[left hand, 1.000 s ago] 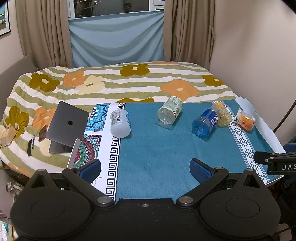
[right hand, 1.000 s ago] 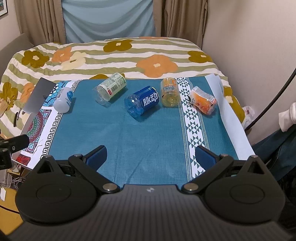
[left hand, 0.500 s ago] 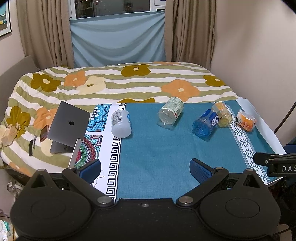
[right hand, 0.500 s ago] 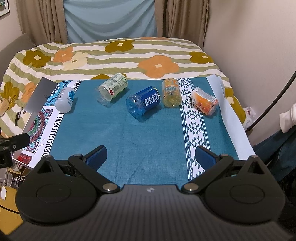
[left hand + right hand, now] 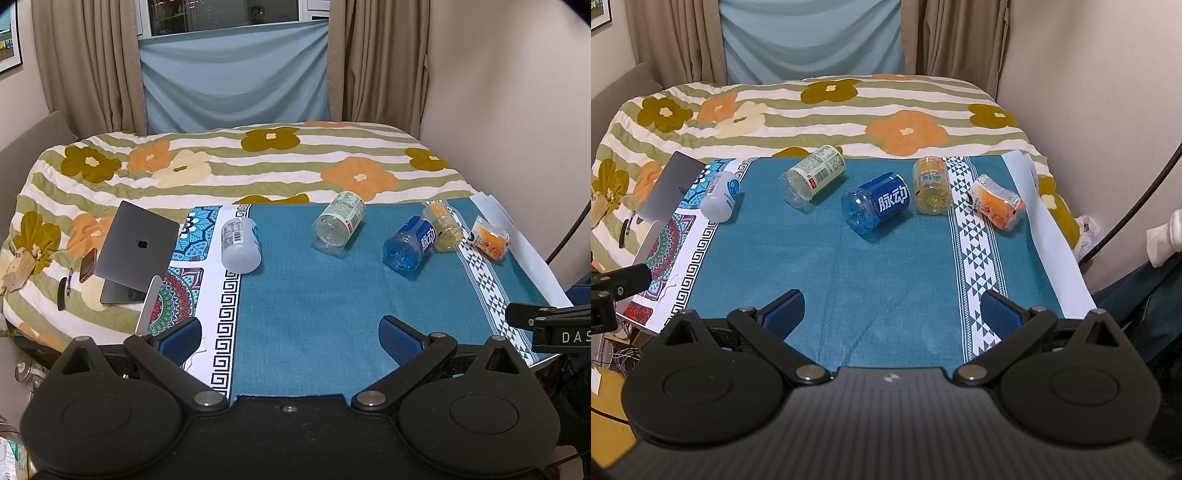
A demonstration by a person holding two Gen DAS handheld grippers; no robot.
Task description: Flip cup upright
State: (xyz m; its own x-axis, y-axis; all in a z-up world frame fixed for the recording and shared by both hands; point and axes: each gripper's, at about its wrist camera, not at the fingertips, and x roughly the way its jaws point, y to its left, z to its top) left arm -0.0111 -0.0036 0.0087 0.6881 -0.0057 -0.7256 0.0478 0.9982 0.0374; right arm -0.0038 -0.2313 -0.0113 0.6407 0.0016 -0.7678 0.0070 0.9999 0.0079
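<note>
Five cut-off plastic bottle cups lie on their sides in a row along the far edge of the blue cloth (image 5: 886, 266) that covers the table. From the left corner to the right there is the white cup (image 5: 719, 198) on the patterned border, the green-label cup (image 5: 816, 176), the blue cup (image 5: 877, 206), the yellow cup (image 5: 931, 185) and the orange cup (image 5: 996, 202) near the right edge. The blue and yellow cups are just beside each other; it is not clear if they touch. The left gripper (image 5: 290, 341) and the right gripper (image 5: 892, 314) both hang over the near edge, each spread wide with nothing between the pads, well apart from every cup. No cup is upright yet, so the task seems to be at its beginning. The cups look empty, so they are probably very light, and the thin clear plastic will likely bend under a hard squeeze and roll away when pushed. A gentle hold across the labelled body, near the middle, looks safer than the cut rim, which seems soft. A laptop (image 5: 138, 251) lies on the bed beyond the left edge.
</note>
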